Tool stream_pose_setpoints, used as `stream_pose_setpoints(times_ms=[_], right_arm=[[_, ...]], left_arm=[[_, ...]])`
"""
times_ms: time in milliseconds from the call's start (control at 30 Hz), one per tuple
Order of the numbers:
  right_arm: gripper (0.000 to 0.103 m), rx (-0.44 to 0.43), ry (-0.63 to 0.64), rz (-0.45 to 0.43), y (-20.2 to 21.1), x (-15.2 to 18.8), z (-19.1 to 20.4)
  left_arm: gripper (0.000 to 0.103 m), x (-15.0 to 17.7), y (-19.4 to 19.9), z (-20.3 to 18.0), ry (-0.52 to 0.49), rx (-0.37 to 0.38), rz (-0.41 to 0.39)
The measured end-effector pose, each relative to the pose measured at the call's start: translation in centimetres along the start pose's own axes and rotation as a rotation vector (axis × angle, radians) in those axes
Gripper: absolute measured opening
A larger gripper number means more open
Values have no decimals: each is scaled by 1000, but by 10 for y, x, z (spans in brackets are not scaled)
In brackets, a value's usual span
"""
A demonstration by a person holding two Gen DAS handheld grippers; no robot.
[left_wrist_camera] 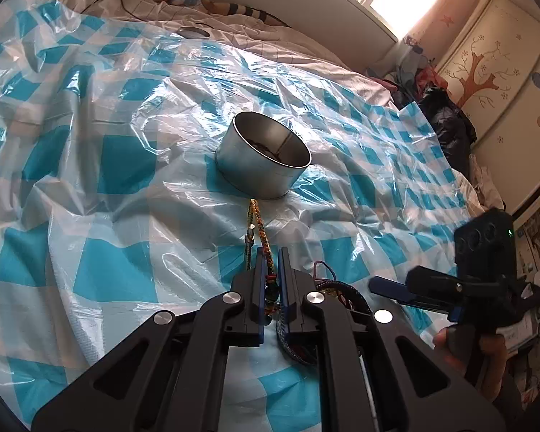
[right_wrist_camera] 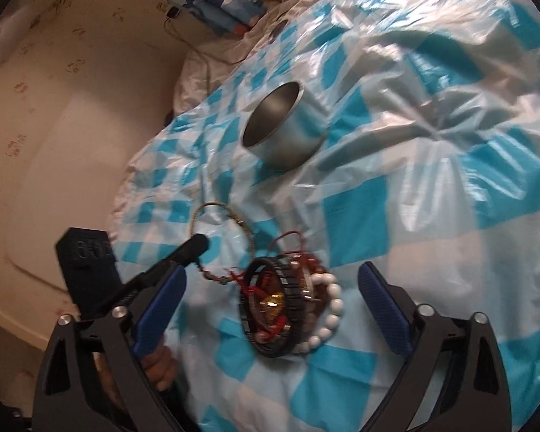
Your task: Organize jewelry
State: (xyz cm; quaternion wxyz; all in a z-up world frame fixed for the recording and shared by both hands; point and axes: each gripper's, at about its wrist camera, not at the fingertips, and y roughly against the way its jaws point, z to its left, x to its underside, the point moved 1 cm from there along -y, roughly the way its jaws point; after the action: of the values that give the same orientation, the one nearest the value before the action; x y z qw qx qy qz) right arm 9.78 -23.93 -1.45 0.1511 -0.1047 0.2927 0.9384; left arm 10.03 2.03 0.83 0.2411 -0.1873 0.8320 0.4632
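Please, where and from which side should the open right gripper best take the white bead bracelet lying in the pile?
Probably at the outer arc of the white bead bracelet, coming from above on the pile's right side. There the beads curve free on the plastic sheet, while their inner side lies against the black link bracelet. The right gripper is wide open; one finger inside the arc, one outside, should pinch the strand.

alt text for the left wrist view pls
The left gripper is shut on a braided bracelet, just short of a round metal tin on a blue-checked plastic sheet. The right gripper is at lower right.
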Motion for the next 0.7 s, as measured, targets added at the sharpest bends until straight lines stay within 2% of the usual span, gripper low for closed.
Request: stream_pose_setpoints(times_ms=[200, 400, 433, 533, 600, 633, 667, 700], right_arm=[[72, -62, -16, 140, -33, -28, -3], [62, -49, -57, 197, -45, -32, -17], [56, -29, -61, 205, -46, -32, -20], [46, -15, -71, 214, -48, -32, -25], [34, -16, -74, 219, -53, -31, -27], [20, -27, -85, 218, -57, -30, -28], [11, -24, -86, 218, -59, -30, -29], [8, -26, -75, 210, -59, -29, -27]], left_arm=[[6, -1, -1, 2, 3, -1, 4], [6, -1, -3, 2, 3, 7, 5], [6, -1, -3, 2, 2, 8, 6], [6, 0, -2, 1, 1, 11, 7], [6, 0, -2, 1, 1, 12, 9], [6, 0, -2, 1, 1, 12, 8], [6, 0, -2, 1, 1, 11, 8], [6, 0, -3, 1, 3, 9, 7]])
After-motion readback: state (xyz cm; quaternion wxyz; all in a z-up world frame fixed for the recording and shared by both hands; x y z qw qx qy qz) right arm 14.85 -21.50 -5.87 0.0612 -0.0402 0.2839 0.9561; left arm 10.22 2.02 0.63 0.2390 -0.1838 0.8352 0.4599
